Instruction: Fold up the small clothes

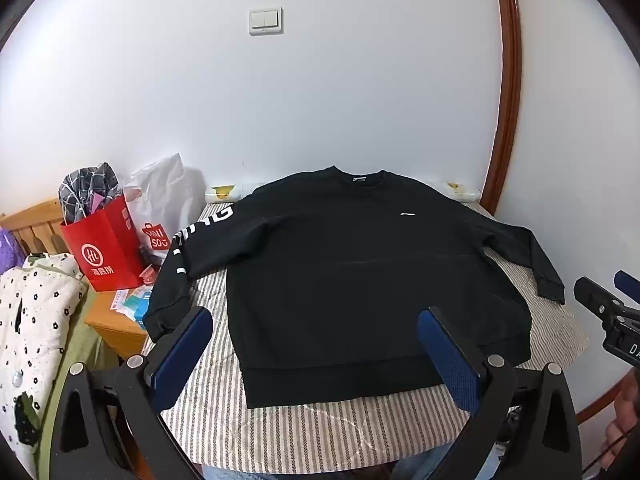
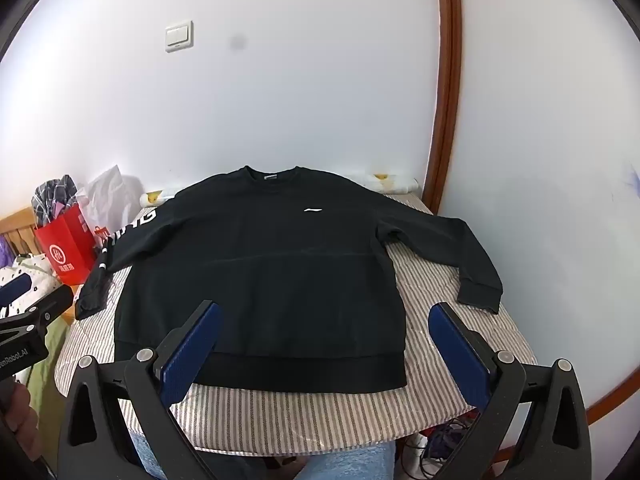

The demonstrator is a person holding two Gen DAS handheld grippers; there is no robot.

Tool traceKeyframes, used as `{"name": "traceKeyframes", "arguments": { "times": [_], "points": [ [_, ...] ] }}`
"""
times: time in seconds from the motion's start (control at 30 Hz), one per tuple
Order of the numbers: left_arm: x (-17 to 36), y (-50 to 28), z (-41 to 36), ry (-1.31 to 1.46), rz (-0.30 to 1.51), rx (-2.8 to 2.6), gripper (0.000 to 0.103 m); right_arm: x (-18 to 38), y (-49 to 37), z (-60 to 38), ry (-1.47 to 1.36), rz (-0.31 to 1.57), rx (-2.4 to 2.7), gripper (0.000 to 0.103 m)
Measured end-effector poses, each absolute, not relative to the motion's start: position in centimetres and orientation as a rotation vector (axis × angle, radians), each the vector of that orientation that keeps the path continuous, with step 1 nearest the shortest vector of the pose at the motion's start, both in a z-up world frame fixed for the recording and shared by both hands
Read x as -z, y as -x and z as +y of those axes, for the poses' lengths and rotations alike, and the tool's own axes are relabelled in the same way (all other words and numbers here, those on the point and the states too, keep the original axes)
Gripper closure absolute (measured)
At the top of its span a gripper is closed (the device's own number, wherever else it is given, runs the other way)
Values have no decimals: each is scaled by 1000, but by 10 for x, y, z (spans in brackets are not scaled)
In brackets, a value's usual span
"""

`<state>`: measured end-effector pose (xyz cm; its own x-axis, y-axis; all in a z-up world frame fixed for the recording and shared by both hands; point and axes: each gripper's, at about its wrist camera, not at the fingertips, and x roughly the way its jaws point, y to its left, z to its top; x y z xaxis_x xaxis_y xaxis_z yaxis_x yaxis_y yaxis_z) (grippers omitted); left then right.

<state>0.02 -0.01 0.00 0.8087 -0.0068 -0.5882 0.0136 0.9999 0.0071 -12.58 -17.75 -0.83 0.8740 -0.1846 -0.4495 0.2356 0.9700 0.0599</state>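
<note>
Here the black sweatshirt point(image 2: 260, 280) lies flat, sleeves spread, hem at the striped table's point(image 2: 320, 420) near edge, ready for folding, while left gripper point(image 1: 316, 352) and right gripper point(image 2: 324, 348) hover wide open, empty.

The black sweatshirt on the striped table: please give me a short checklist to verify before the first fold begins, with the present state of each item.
1. Black sweatshirt lies flat, front up, collar toward the wall: ok.
2. Both sleeves spread out: the sleeve with white letters hangs over the table edge, not ok; the plain sleeve rests on the striped cloth, ok.
3. Left gripper open and empty: ok.
4. Right gripper open and empty: ok.
5. Hem straight along the near edge: ok.
6. Red bag clear of the lettered sleeve: cannot tell.
</note>
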Motion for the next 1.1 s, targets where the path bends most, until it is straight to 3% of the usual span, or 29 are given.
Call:
{"name": "traceKeyframes", "arguments": {
  "times": [1.1],
  "points": [
    [-19, 3, -9, -33, 589, 14, 0, 3, 130, -176, -123, 450, 207, 1]
  ]
}}
